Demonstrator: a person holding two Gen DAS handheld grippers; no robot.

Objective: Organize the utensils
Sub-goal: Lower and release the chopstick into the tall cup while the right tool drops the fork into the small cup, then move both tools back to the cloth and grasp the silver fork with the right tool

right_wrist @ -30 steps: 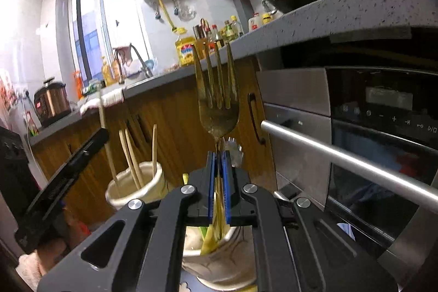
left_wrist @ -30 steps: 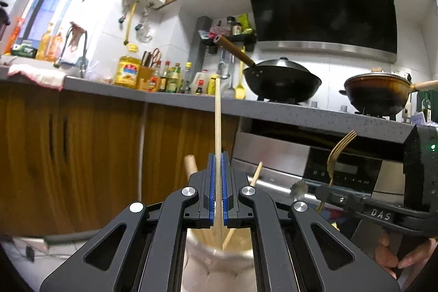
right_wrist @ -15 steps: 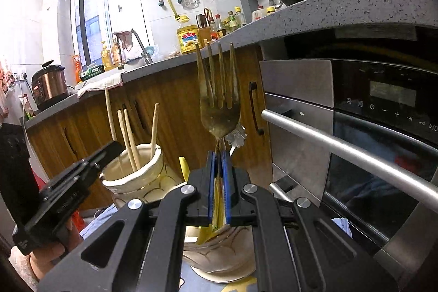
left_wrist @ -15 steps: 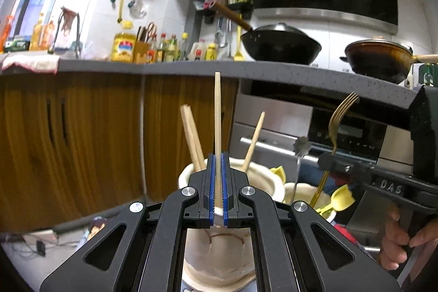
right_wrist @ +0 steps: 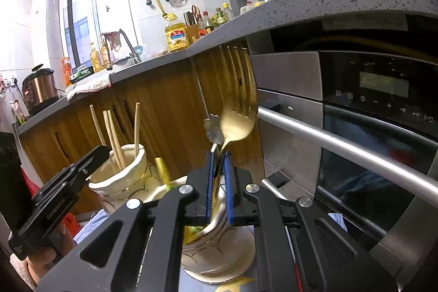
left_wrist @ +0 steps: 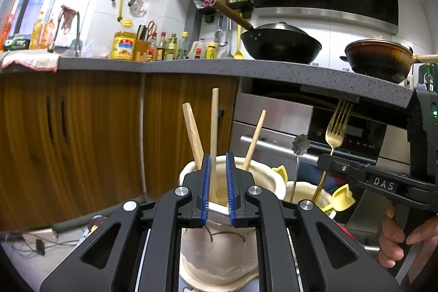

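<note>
The left gripper (left_wrist: 218,182) is seen with its jaws just parted, a narrow gap standing between the blue pads (left_wrist: 205,188); they have just been opening. A wooden chopstick (left_wrist: 214,127) stands upright between them, close against the left pad and clear of the right one, its lower end inside the cream ceramic holder (left_wrist: 219,251) below, where three more chopsticks (left_wrist: 193,133) lean. The right gripper (right_wrist: 219,182) is likewise slightly parted, its jaws also just having been opening, and the handle of a gold fork (right_wrist: 238,116) is seen between the pads; whether they are pressing on it cannot be told. The fork is blurred and tilted to the right, tines up, over a second cream holder (right_wrist: 219,251), in which a silver flower-topped utensil (right_wrist: 213,127) and yellow-green pieces (right_wrist: 163,174) are kept. The two holders are placed just beside each other before the wooden cabinets (left_wrist: 82,133) and the oven (right_wrist: 356,114).
</note>
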